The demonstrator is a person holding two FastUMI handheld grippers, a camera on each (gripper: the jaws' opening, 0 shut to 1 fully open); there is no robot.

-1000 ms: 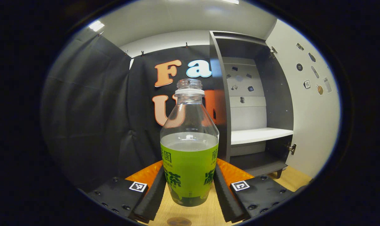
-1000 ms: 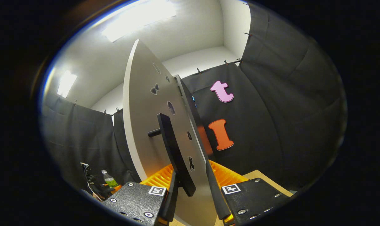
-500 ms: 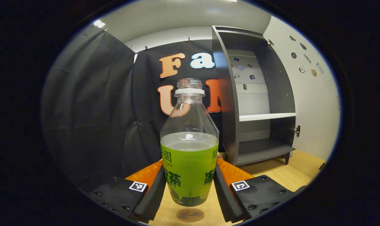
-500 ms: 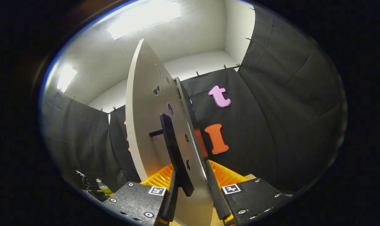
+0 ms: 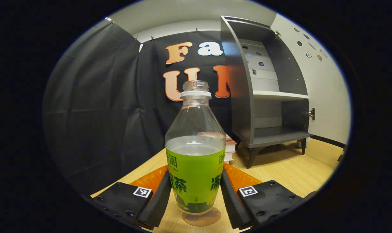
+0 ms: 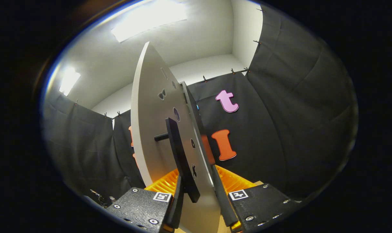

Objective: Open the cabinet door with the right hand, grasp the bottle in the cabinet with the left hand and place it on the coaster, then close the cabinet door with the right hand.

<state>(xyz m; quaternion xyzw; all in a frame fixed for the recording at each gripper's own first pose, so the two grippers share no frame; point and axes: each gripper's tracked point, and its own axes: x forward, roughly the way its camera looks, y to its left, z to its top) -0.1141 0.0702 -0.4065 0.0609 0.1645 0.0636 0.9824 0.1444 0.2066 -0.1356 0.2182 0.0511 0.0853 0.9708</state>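
Note:
A clear bottle (image 5: 195, 161) with a green label and no cap stands upright between my left gripper's (image 5: 195, 174) fingers, which are shut on its label. Its base sits right over a round brown coaster (image 5: 202, 219) on the wooden table; I cannot tell whether they touch. Behind it to the right, the grey cabinet (image 5: 267, 94) stands open with bare shelves. In the right gripper view the white cabinet door (image 6: 150, 123) is seen edge-on. My right gripper (image 6: 196, 181) is closed around the door at its black handle (image 6: 179, 158), one finger on each side.
A small stack of books (image 5: 229, 150) lies behind the bottle, beside the cabinet's leg. The light wooden table (image 5: 286, 168) stretches in front of the cabinet. The open door (image 5: 325, 84) carries several small stickers. Black cloth walls the booth on the left and back.
My left gripper has come down with the bottle, and the coaster has moved from below the base to directly beneath it. The right gripper has stayed on the door.

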